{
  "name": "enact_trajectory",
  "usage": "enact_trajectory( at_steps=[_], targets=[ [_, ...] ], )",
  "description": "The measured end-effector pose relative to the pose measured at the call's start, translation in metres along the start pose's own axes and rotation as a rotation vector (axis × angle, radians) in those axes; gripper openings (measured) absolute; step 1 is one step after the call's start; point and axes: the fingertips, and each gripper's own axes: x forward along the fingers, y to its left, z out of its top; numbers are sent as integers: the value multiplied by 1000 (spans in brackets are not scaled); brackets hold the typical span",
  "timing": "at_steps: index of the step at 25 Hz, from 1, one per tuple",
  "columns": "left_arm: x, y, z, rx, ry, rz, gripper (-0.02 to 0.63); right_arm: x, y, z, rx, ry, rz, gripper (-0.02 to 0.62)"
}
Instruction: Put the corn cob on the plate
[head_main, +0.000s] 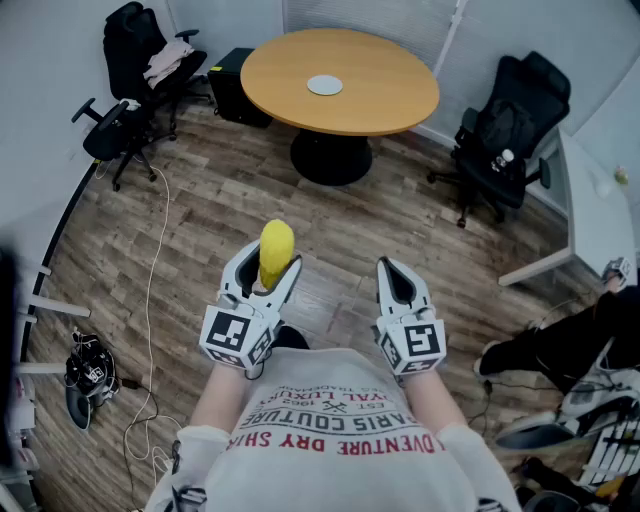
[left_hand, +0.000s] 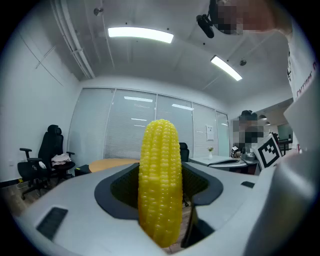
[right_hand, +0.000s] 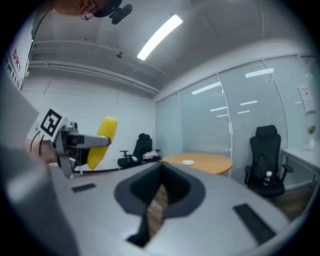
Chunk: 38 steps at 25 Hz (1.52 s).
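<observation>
Left gripper (head_main: 271, 263): jaws spread wide and pinching the corn cob (head_main: 276, 246) around its lower half. The cob stands upright between the pads with its tip well above them, and the gripper is held out level in front of the person's chest.
Right gripper (head_main: 391, 274): jaws drawn nearly together, with only a thin slit of floor showing between them. It holds and touches nothing, and rides level beside the left one.
Round table (head_main: 385, 95): well ahead of both grippers across a stretch of bare wooden floor, with office chairs to either side.
Plate (head_main: 324, 85): small and pale, alone near the middle of the tabletop, with nothing on it.
Where the cob is: in the air in the left gripper's hold, well apart from the plate.
Done: the cob is picked up and looks firmly held.
Left to do: by my reading, most of the job. The cob must be carried to the table, brought over the plate, laid down there and released.
</observation>
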Motion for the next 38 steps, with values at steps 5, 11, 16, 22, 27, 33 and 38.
enact_trajectory(
  at_steps=[5,11,16,22,27,33,38],
  targets=[
    [17,-2,-1,4,7,2,281,9,-14,-5,17,19,7,29],
    [-10,5,-6,-3,13,3,281,0,8,-11,39,29,-8,29],
    [-14,9,-12,-14,16,20,281,-4,12,-21,64,46,6,29],
    [-14,13,-19,-22,34,22,281,0,6,-27,74,68,-13,29],
    [-2,35,-29,-28,60,26,281,24,-1,-31,73,90,-33,29],
    [29,79,-41,-46,90,3,281,76,-6,-37,93,125,-55,29],
    [72,132,-33,-32,79,-37,281,141,-15,-31,103,139,-85,30]
  ],
)
